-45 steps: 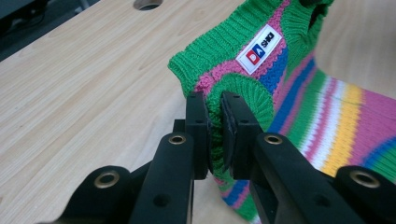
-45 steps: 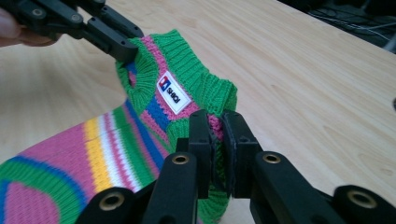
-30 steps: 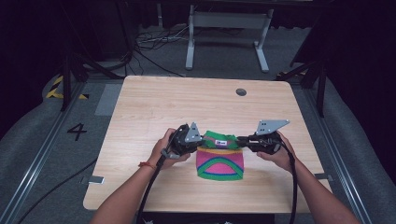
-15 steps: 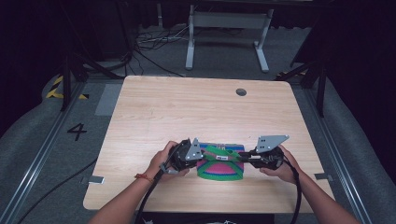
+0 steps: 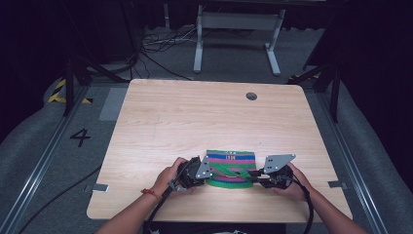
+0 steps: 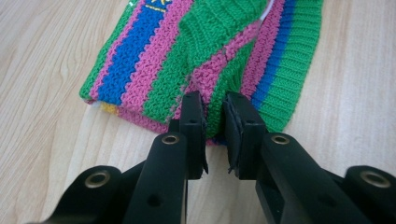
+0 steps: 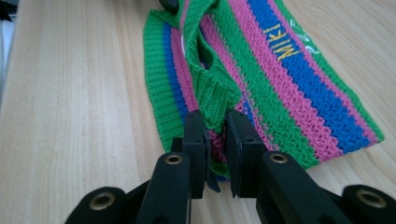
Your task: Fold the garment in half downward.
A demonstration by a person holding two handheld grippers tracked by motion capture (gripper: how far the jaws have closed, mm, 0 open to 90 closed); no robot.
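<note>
Whereas half a second ago the striped green, pink and blue knitted garment (image 5: pixel 230 168) showed a rounded, bunched shape between the two hands, it now lies flatter and more rectangular on the pale wooden table (image 5: pixel 195 122), near the front edge, with both grippers drawn down closer to the person. A second ago the grippers were held higher and the fold was only begun.

The left gripper (image 5: pixel 200 171) is at the garment's left edge; in the left gripper view its jaws stand almost closed, pinching a green ribbed layer of the knit (image 6: pixel 215 100). The right gripper (image 5: pixel 260 176) is at the right edge, and in the right gripper view its jaws are likewise nearly closed on a green ribbed strip that rises between them (image 7: pixel 214 109). Yellow lettering shows on the blue stripe (image 7: pixel 285 44).

Judging from this, a fold has likely just been carried across and laid down, so the garment is now a narrower, doubled packet. Both grippers probably need to let go before any further fold, and the released layer might spring back up.
</note>
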